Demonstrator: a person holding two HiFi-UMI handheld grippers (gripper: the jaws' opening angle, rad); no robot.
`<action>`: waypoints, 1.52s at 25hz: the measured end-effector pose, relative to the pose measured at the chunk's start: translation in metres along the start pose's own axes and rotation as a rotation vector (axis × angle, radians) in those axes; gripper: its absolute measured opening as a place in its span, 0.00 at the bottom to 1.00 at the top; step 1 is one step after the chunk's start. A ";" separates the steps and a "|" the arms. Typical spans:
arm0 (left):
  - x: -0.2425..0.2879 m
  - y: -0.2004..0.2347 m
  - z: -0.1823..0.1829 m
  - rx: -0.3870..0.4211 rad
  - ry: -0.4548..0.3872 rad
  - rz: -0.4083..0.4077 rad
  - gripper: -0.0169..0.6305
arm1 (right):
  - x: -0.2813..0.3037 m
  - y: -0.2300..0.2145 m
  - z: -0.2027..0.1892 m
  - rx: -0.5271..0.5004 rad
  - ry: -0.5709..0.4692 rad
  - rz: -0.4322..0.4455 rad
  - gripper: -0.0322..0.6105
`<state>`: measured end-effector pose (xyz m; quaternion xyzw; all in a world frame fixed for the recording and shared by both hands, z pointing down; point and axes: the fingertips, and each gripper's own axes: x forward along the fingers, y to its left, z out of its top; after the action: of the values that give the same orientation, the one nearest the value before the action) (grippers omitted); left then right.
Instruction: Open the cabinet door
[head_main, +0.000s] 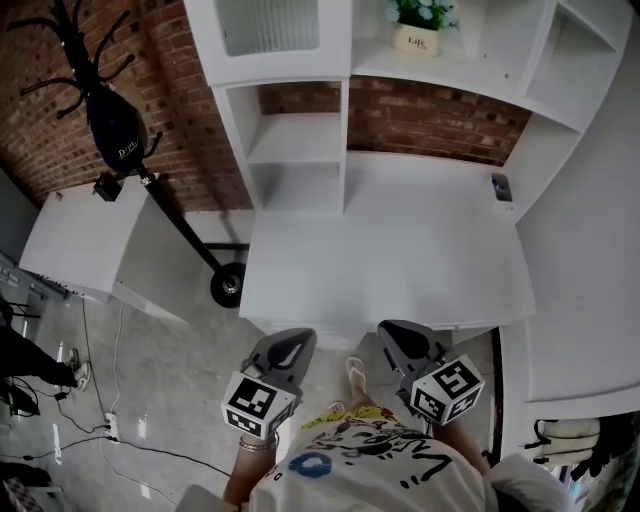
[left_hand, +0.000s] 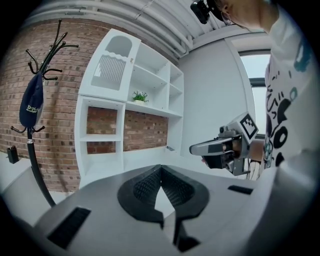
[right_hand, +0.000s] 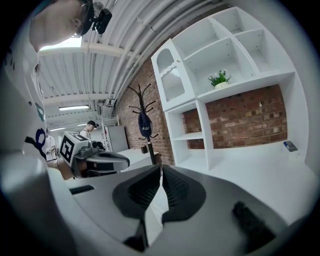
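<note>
Short of the desk (head_main: 400, 260) | left gripper (head_main: 296, 338) and right gripper (head_main: 396, 330) both pinched closed, empty | step: approach | next: spread jaws, reach cabinet door (head_main: 268, 30) edge

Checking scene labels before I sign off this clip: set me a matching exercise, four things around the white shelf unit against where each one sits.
Things
1. potted plant
2. coat rack
3. small dark device
4. cabinet door

Places
a. far right corner of the desk top
b. on an upper shelf
c. against the brick wall, left of the shelf unit
d. top left of the shelf unit, closed

Pairs: 1-b, 2-c, 3-a, 4-d
</note>
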<state>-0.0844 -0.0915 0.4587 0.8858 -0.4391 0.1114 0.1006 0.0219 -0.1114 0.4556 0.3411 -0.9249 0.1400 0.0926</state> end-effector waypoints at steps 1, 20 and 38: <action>0.004 0.005 0.001 0.000 0.004 0.007 0.05 | 0.006 -0.004 0.003 -0.003 -0.001 0.008 0.10; 0.101 0.069 0.058 0.021 -0.018 0.108 0.05 | 0.072 -0.096 0.074 -0.042 -0.038 0.112 0.10; 0.151 0.087 0.074 0.019 -0.020 0.210 0.05 | 0.090 -0.151 0.085 0.008 -0.048 0.200 0.10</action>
<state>-0.0569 -0.2781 0.4383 0.8369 -0.5294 0.1165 0.0757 0.0476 -0.3032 0.4290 0.2506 -0.9557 0.1442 0.0548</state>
